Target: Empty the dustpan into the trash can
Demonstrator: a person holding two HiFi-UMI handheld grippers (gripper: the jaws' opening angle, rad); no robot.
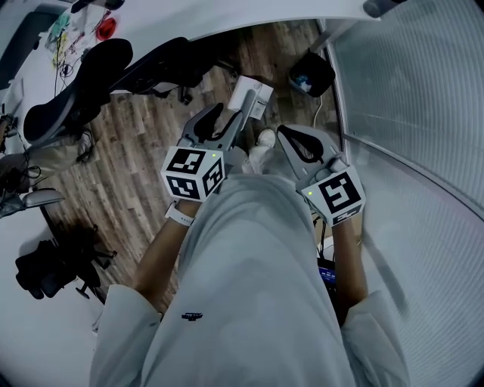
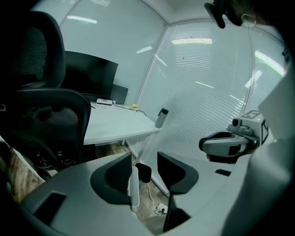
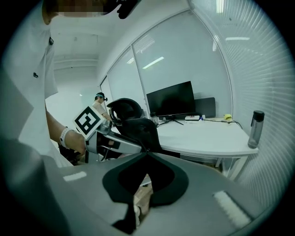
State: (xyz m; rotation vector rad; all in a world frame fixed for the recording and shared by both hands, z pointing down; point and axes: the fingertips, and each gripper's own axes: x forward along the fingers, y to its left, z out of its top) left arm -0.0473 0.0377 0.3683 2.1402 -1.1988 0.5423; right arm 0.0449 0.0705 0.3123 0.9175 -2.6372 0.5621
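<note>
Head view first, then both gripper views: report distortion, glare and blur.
Head view: strong fisheye bows the desk and glass wall. Left gripper view: ceiling lights glare in streaks on the blinds, and the chair is dark. Right gripper view: black round vignette, mosaic patch at top, monitor sharp.

No words or numbers legible; left gripper [image 1: 231,113] and right gripper [image 1: 286,134] cubes bear only square markers

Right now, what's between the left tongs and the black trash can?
A white piece, likely the dustpan, stands right at the left tongs; beyond it, wood floor up to the trash can. The left gripper view shows this best.
</note>
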